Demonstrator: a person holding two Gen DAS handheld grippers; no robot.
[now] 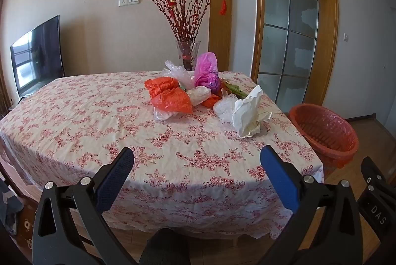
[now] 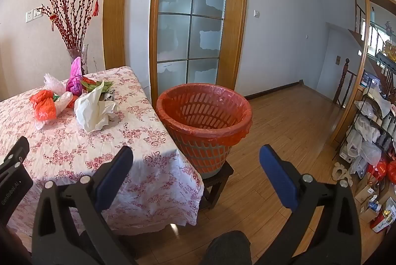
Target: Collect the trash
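Nothing's being collected yet, by the look of it. The person is holding both grippers back at the near edge of the table w/ the red-flowered white tablecloth (image 1: pixel 99 121). The left gripper (image 1: pixel 196 161) is facing the pile, jaws spread wide, nothing btwn them. The right gripper (image 2: pixel 196 161) is pointing more toward the orange slotted plastic wastebasket w/ its red liner bag (image 2: pixel 205 114), jaws likewise wide apart and empty.

The trash is lying in a heap toward the far right part of the tabletop: crumpled orange plastic bags (image 1: pixel 168 95), a scrunched magenta-pink bag (image 1: pixel 206 72), clear cellophane wads (image 1: pixel 177 72), some green leaves (image 1: pixel 235 89), and nearest, a crumpled white paper sheet (image 1: pixel 250 111). The wastebasket is sitting on a small dark wooden stool (image 2: pixel 217 180) just beside the table's right edge.

I'd say this is the approach step. Next move prob. calls for reaching fwd to the white paper, closing on a raised fold, then carrying it right over the basket rim. A glass vase of red berry branches (image 1: pixel 188 52) is standing just behind the pile, so keep clear.
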